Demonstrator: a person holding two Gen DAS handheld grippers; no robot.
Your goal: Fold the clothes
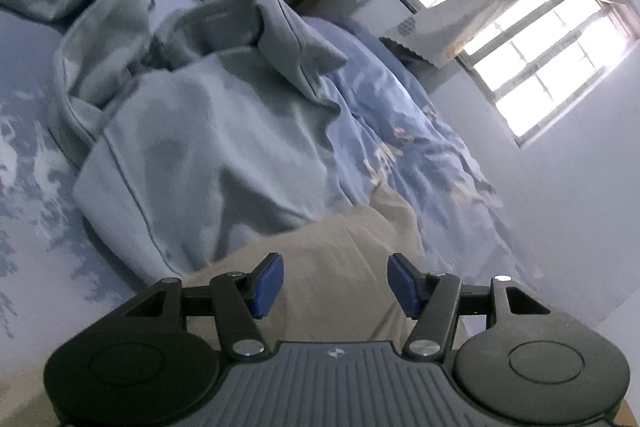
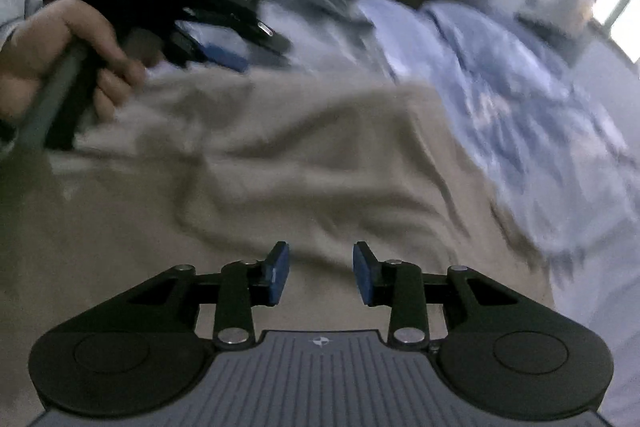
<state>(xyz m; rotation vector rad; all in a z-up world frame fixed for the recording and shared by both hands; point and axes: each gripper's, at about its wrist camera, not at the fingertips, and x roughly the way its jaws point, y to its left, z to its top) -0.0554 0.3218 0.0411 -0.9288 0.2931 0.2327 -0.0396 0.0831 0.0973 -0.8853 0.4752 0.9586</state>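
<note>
Beige garment (image 2: pixel 304 163): a soft, matte, wrinkled cloth spread on the bed (image 2: pixel 520 99), its long axis running from the near edge of the bed toward the crumpled grey-blue garment (image 1: pixel 208 131) that lies just beyond it, ridged with stitched seams and a folded collar. The bed's cover is light blue with a pale print. Left tool (image 1: pixel 336 283) and right tool (image 2: pixel 321 273) hover above the beige garment, blue pads apart, nothing between them.
</note>
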